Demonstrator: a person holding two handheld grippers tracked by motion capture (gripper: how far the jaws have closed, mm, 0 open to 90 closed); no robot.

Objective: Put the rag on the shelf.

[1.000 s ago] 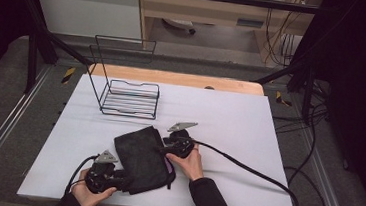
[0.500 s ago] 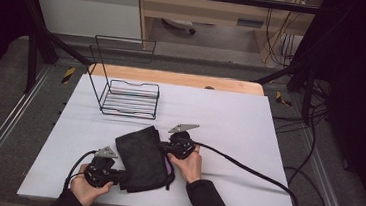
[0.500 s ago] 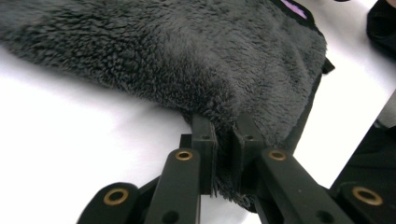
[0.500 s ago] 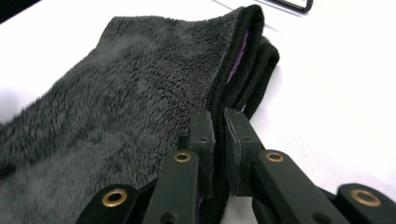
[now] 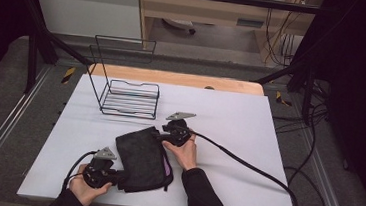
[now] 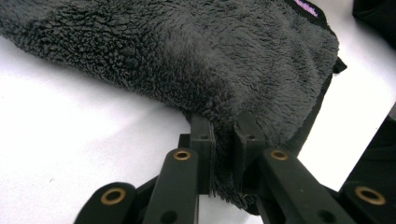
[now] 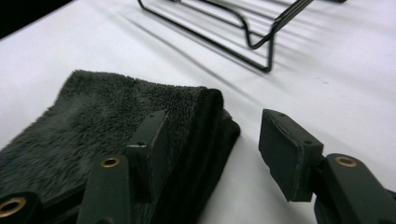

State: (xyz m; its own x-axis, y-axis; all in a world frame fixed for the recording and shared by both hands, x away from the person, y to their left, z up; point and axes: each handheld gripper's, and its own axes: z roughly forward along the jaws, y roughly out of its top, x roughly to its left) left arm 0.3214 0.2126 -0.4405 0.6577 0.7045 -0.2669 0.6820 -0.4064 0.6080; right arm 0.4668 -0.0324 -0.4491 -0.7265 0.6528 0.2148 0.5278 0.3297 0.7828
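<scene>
A folded dark grey fleece cloth (image 5: 142,158) lies on the white table (image 5: 230,117), toward the person's edge and between the two hands. The left gripper (image 5: 114,176) sits at the cloth's near left corner; seen along its own jaws, they are pressed together with a fold of the fleece (image 6: 196,60) pinched between them, pile bulging over both pads. A pink-purple strip shows at the cloth's right edge. The right gripper (image 5: 162,137) is at the far right corner of the cloth. Its jaws have just been opening and now stand spread: in the right gripper view (image 7: 215,154) one pad lies against the top of the fleece (image 7: 93,121), the folded corner sits in the gap, and the other pad hangs clear of it over bare table, so nothing is clamped there. The right hand (image 5: 182,152) rests beside the cloth, its black cable (image 5: 246,163) trailing off to the right across the table. A black wire rack (image 5: 130,97) stands farther back on the left half, well apart from the cloth; its near edge (image 7: 243,28) also shows beyond the right gripper's jaws.
</scene>
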